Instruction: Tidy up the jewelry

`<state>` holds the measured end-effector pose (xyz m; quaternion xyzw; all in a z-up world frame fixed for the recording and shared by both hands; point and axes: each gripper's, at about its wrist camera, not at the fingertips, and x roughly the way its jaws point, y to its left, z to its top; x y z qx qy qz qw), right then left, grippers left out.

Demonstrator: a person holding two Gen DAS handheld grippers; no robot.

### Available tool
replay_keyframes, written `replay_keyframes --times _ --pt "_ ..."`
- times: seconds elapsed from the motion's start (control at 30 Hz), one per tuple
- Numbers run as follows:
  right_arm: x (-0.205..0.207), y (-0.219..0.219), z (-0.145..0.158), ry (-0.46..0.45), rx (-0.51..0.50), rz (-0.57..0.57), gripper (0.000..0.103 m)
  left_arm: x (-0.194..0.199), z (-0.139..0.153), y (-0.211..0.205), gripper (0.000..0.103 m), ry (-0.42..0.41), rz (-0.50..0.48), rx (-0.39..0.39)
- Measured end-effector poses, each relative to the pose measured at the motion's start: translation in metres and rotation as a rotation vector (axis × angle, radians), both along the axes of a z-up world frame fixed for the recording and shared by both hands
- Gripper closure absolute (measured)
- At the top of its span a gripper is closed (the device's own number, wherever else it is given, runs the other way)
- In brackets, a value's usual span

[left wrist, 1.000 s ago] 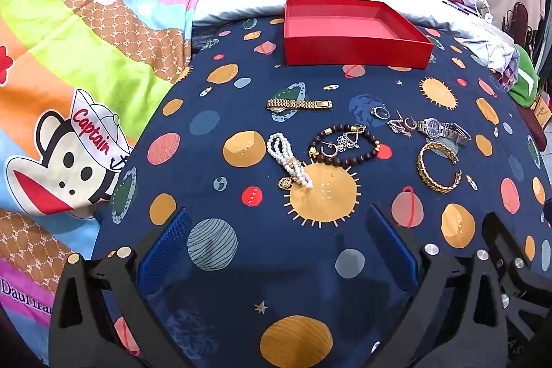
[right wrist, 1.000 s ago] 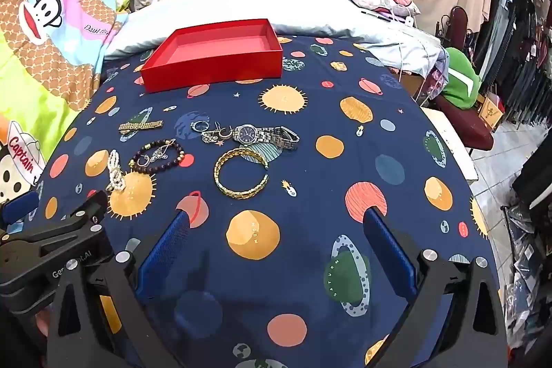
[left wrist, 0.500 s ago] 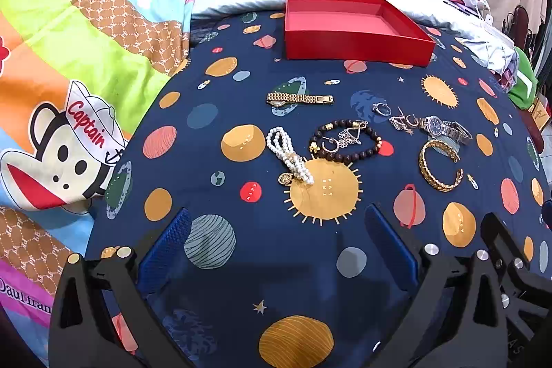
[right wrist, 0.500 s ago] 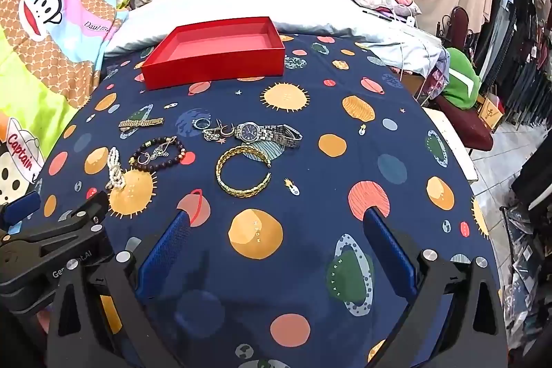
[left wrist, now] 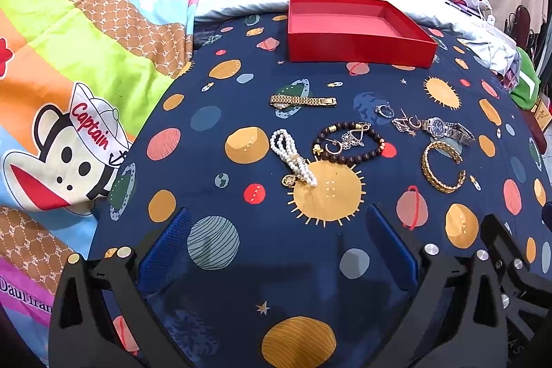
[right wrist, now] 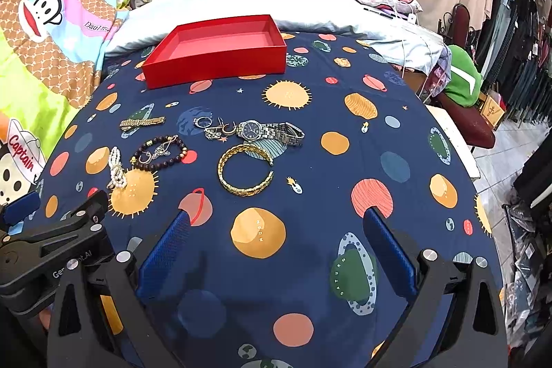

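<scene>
Legible text: printed bedding and one gripper body.
Planet-print cloth [left wrist: 207, 161]: "MARS", "THE SUN", "MOON", "SATURN" on its discs. Monkey blanket [left wrist: 69, 57]: "Captain" on the cap, "Daul…" cut off. Left gripper [right wrist: 69, 271] body: "Ge…", ".AI", partly hidden.

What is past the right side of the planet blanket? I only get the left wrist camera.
Observer: In the right wrist view, a rack of hanging clothes stands there.
Operator: Is the other claw holding any jewelry?
Observer: No. The right claw is open, with nothing in it.
Operator: Is there a planet name near it that I can't see?
Observer: Yes. A green ringed planet just inside that claw's right finger is printed SATURN.
</scene>
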<state>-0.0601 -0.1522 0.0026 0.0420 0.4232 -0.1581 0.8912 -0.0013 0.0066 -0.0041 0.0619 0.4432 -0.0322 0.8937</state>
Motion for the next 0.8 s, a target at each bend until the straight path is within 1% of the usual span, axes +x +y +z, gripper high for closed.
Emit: replay_keyframes --times 0.8 --pt "0.0016 0.0028 0.0000 0.006 0.006 0.001 0.005 0.0027 -0.0014 0.0002 0.005 0.014 0.003 0.002"
